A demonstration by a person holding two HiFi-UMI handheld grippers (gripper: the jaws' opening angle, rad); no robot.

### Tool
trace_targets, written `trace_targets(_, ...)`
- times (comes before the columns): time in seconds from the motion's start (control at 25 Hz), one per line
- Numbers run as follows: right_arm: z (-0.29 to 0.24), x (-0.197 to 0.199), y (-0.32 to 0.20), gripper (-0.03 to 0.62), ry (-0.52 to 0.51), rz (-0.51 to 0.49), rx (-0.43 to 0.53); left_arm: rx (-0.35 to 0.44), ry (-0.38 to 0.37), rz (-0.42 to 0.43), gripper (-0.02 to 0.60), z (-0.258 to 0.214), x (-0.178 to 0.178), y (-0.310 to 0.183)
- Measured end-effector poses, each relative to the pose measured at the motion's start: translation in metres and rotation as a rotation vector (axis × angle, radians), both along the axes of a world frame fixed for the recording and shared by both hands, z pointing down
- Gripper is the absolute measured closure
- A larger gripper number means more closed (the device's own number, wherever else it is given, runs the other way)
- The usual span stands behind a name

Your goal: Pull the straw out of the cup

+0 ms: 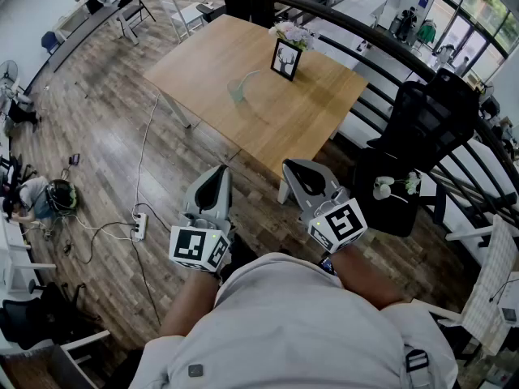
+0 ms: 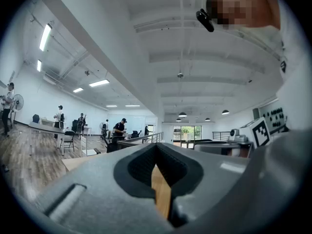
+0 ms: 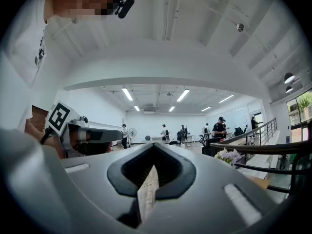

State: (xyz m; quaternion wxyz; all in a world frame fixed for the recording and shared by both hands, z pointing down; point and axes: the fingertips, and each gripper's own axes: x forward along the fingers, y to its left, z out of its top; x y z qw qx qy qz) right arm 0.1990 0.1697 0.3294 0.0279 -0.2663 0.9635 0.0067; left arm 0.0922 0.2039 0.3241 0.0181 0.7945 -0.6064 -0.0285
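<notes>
Straw is leaning in the cup on the far surface. Left gripper and right gripper are hovering well short, empty, jaws together — arriving unopened risks toppling the cup.

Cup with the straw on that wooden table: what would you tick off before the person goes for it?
1. Cup stands on the table: ok.
2. Straw sticks out of the cup, free to grab: ok.
3. Left gripper empty: ok, jaws together on nothing.
4. Right gripper empty: ok, also shut.
5. Jaws open for a grab: not ok.
6. Cup within reach: probably not ok, both grippers are held over the floor, short of the table.
</notes>
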Motion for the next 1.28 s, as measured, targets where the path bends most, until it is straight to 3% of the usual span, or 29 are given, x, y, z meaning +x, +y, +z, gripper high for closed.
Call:
trace_targets(0.6, 0.008, -0.042, -0.024, 0.585, -0.021, 0.031, -0.057, -0.001, 0.016, -0.003, 0.577, 0.004, -0.055, -0.017)
trace_targets(0.84, 0.014, -0.092, -0.042, 0.585, -0.002, 0.042, -0.059, 0.009, 0.028, 0.021, 0.577, 0.009, -0.101, -0.038)
trace_targets(1.28, 0.015, -0.214, -0.075, 0.585, 0.01, 0.081, -0.091, 0.015, 0.037, 0.068, 0.577, 0.006, -0.223, -0.068)
